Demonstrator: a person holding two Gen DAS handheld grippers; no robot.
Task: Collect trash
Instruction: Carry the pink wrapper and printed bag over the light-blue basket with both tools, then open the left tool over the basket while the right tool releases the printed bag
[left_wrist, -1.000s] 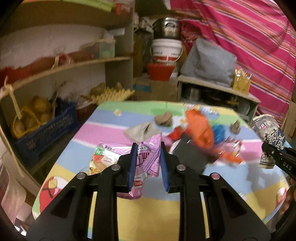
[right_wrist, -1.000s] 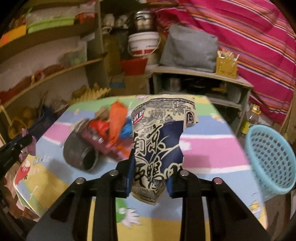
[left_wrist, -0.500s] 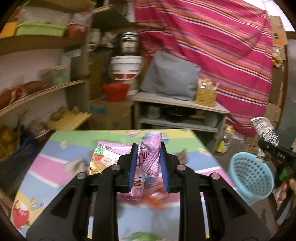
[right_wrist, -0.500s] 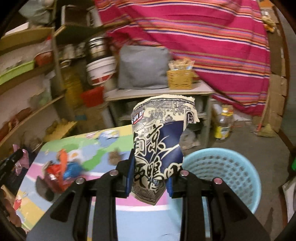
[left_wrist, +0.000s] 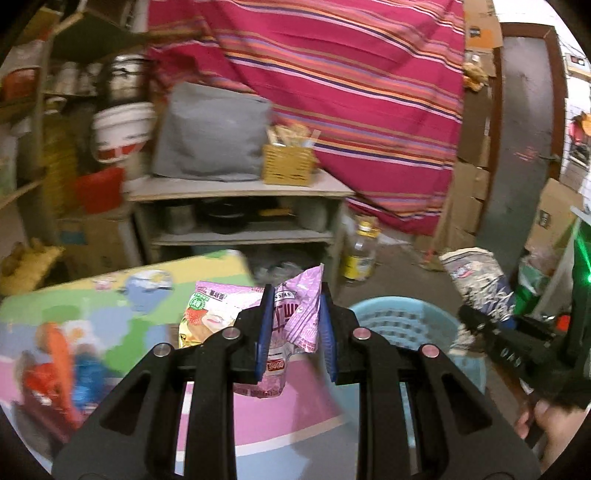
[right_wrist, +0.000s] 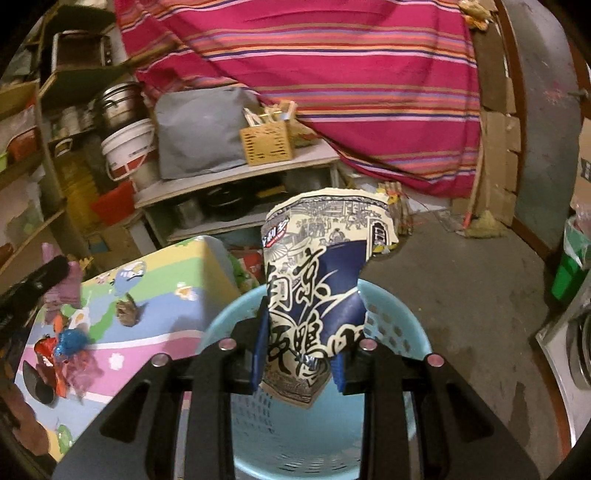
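Observation:
My left gripper (left_wrist: 295, 332) is shut on a pink snack wrapper (left_wrist: 295, 314) and holds it over the table's right edge, beside the light blue basket (left_wrist: 402, 317). My right gripper (right_wrist: 299, 350) is shut on a crumpled blue and cream paper cup (right_wrist: 314, 280) directly above the basket (right_wrist: 391, 332). The right gripper and its cup (left_wrist: 476, 280) show at the right of the left wrist view. The left gripper's tip with the wrapper (right_wrist: 62, 284) shows at the left of the right wrist view.
Red, blue and brown trash (right_wrist: 66, 347) and a dark cup (right_wrist: 37, 384) lie on the colourful table (right_wrist: 159, 295). A grey shelf unit (right_wrist: 236, 184), a bottle (left_wrist: 362, 243) and cluttered shelves stand behind. Bare concrete floor (right_wrist: 461, 295) lies to the right.
Both grippers swung right from over the table to the basket, each still holding its trash. The right gripper now hangs straight above the basket; the left has reached the table's right edge.

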